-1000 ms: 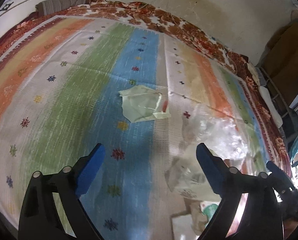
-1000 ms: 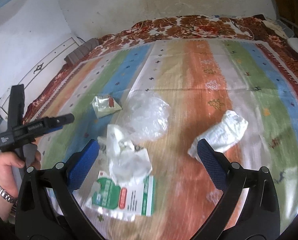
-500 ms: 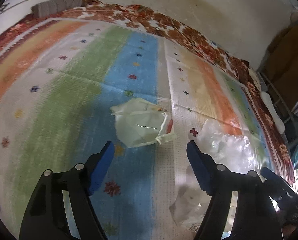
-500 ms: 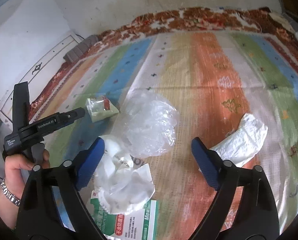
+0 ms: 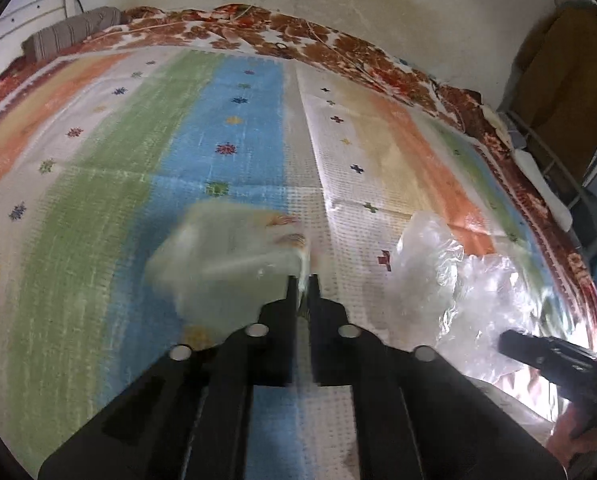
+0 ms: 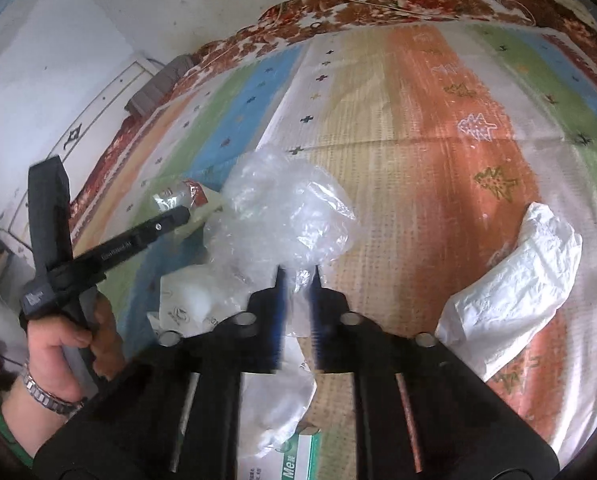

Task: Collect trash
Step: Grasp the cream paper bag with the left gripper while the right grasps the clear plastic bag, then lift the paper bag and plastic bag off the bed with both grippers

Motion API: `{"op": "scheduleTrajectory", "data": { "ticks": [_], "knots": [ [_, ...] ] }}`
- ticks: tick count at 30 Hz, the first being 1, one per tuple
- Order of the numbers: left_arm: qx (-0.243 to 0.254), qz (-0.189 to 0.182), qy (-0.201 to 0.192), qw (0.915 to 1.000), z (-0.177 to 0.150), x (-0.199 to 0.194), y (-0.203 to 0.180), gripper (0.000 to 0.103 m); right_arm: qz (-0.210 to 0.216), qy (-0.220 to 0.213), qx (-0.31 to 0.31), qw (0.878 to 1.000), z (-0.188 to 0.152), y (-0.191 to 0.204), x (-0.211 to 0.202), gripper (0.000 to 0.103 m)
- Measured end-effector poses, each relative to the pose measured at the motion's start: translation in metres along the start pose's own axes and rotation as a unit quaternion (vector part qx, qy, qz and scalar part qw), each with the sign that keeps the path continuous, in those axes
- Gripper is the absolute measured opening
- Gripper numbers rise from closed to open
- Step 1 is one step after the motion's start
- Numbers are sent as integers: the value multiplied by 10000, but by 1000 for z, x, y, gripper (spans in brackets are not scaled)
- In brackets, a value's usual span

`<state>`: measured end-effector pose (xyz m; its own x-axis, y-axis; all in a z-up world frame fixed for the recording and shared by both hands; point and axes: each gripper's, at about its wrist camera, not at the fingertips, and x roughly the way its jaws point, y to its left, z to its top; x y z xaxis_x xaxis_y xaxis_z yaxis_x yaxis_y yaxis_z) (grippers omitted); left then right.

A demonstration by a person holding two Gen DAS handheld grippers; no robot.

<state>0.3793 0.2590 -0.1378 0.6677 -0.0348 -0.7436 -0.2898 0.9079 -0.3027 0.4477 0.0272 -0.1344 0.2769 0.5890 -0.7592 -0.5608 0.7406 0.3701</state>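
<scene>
On the striped mat, my left gripper (image 5: pixel 303 282) is shut on the right edge of a pale green wrapper (image 5: pixel 226 256), which looks blurred; the wrapper also shows in the right wrist view (image 6: pixel 186 200) beside the left gripper's fingers (image 6: pixel 166 222). My right gripper (image 6: pixel 297 276) has its jaws nearly closed on the near edge of a crumpled clear plastic bag (image 6: pixel 286 208). The bag also shows in the left wrist view (image 5: pixel 450 272), where a black finger (image 5: pixel 546 354) of the right gripper shows beside it.
A crumpled white bag (image 6: pixel 514 284) lies to the right. White wrappers (image 6: pixel 186 300) and a green-and-white packet (image 6: pixel 294 456) lie under my right gripper. A wall and a rolled grey cloth (image 5: pixel 70 34) border the mat's far side. Furniture (image 5: pixel 562 92) stands at the right.
Both grippers have moved forward and gone from wide open to closed: the left onto the green wrapper, the right onto the clear plastic bag.
</scene>
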Motion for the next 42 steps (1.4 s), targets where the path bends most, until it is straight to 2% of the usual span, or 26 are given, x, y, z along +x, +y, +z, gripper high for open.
{"op": "scheduleTrajectory", "data": {
  "ticks": [4,14,19,24,27,32,34,38,42],
  "knots": [
    [-6,85,-47,10000,3,-12,-2,2,-74,-109,-122,9998,0,4,-10,4],
    [-4,190,-4,9998,11,-57,-22,2,-438,-624,-545,9956,6,28,-61,3],
    [-53,197,-13,9998,14,-76,-30,2,-467,-873,-738,9923,7,43,-92,3],
    [-153,266,58,9995,3,-90,-38,2,-563,-953,-698,9914,5,49,-115,3],
    [-457,181,119,9987,-7,-98,-36,2,-597,-947,-741,9909,1,54,-123,3],
    [-327,179,-49,9993,-14,-125,-48,2,-616,-986,-921,9889,-7,71,-139,3],
    [-435,76,-72,9990,-19,-134,-47,2,-619,-1015,-973,9881,-9,78,-146,3],
    [-1005,-272,-4,9946,-32,-143,-35,2,-619,-1050,-1060,9869,-18,89,-161,3],
    [-973,-344,-69,9946,-39,-155,-43,2,-696,-1064,-1179,9849,-32,96,-175,3]
  ]
}}
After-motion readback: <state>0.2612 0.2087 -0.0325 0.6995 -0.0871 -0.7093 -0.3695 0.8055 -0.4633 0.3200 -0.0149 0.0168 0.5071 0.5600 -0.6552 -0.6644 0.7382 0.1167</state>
